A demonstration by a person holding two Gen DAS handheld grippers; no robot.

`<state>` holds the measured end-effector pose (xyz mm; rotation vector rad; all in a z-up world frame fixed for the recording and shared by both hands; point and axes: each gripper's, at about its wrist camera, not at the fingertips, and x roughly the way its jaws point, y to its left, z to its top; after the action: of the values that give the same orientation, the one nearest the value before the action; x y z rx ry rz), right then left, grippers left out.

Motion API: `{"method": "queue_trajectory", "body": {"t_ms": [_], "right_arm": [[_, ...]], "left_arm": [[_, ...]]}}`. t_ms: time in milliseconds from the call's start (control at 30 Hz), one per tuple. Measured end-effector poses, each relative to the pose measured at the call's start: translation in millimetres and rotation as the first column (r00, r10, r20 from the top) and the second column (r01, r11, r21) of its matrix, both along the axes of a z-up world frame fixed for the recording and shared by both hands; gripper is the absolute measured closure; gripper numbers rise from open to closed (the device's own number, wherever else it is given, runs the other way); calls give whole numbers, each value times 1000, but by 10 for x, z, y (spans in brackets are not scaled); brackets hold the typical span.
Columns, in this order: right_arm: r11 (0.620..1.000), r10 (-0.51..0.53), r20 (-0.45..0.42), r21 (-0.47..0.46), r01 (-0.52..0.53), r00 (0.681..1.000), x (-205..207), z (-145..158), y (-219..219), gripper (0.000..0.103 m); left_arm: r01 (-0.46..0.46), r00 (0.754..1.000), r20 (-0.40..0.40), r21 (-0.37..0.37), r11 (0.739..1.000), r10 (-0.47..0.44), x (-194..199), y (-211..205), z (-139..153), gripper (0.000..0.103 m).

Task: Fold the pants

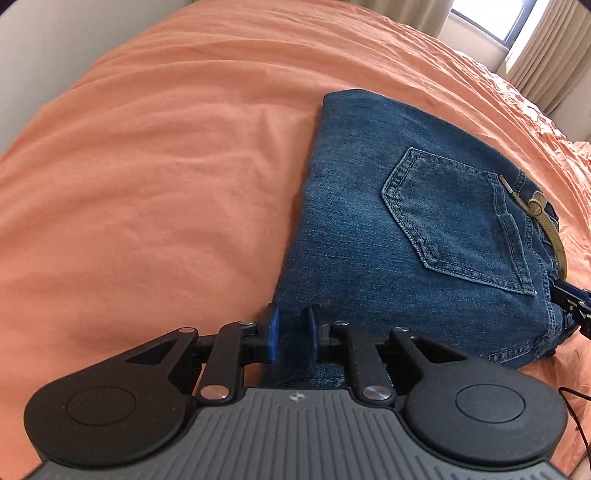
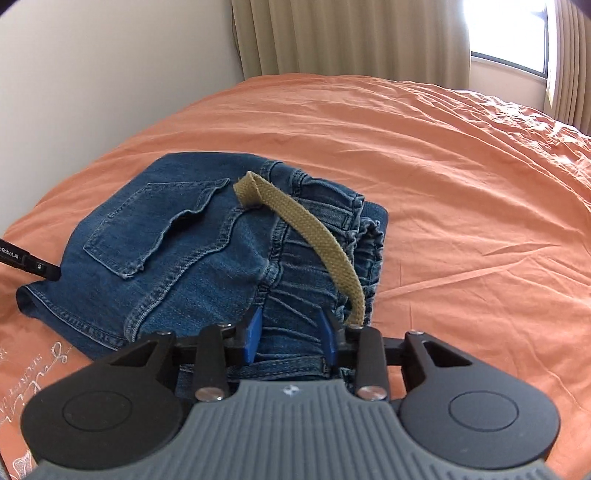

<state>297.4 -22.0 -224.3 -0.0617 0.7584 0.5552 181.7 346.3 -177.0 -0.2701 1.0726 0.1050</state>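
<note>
1. Denim, folded into a thick blue packet: pants [image 1: 373, 236] lying on the orange bedsheet [image 1: 147, 184], back pocket [image 1: 454, 218] facing up, with doubled stitching along its pointed outline.
2. Lying across the gathered elastic waistband [image 2: 317, 266]: a flat woven khaki drawstring [image 2: 317, 229], curving, its end folded over.
3. Left gripper [image 1: 291, 332] hovering over the near folded edge of the pants, blue pads slightly apart, denim showing in the gap; cannot tell whether pressing on it.
4. Right gripper [image 2: 291, 332] pointing at the waistband end, blue pads spread wider, wrinkled denim showing between them; cannot tell whether gripping it or only hanging above.
5. Bedsheet being soft cotton, finely wrinkled, with pale embroidery [image 2: 33, 373] near one corner.
6. Hanging behind the bed: beige pleated curtains [image 2: 332, 37] beside a bright window [image 2: 506, 33].
</note>
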Motion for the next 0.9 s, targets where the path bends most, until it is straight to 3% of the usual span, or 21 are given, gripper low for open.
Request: {"method": "queue_trajectory", "body": {"t_ms": [133,233,367,567,667,733,867,900], "right_arm": [[1000,4,-17,-8,-4,1000,87,131,25,73],[999,3,-13,31,-3,1000,48,329,-29,66],[997,26,47,66,-30,999,-158,718,-52,53],[994,41,169,90,-57,985,-604,1347,-72,29],[992,32,216,114,-58,976,-842,1601,-121,22],[992,14,246,115,-44,969,-1018,1722,-150,23],[993,-31,300,114,-4,953,-1373,1843,-223,23],[993,-45,310,121,8,950,-1466,1845,-258,23]], "left_arm": [[-3,1000,-1,36,999,3,-44,-60,195,85],[3,998,60,51,999,-6,-181,-149,469,85],[22,987,156,106,994,-38,-381,-331,1046,85],[63,953,269,269,961,-138,-735,-685,2086,79],[63,932,319,322,945,-171,-970,-861,2533,66],[60,919,350,332,941,-182,-1115,-1009,2711,49],[68,898,387,351,934,-210,-1344,-1332,2623,43],[57,889,405,366,929,-214,-1404,-1422,2552,36]]}}
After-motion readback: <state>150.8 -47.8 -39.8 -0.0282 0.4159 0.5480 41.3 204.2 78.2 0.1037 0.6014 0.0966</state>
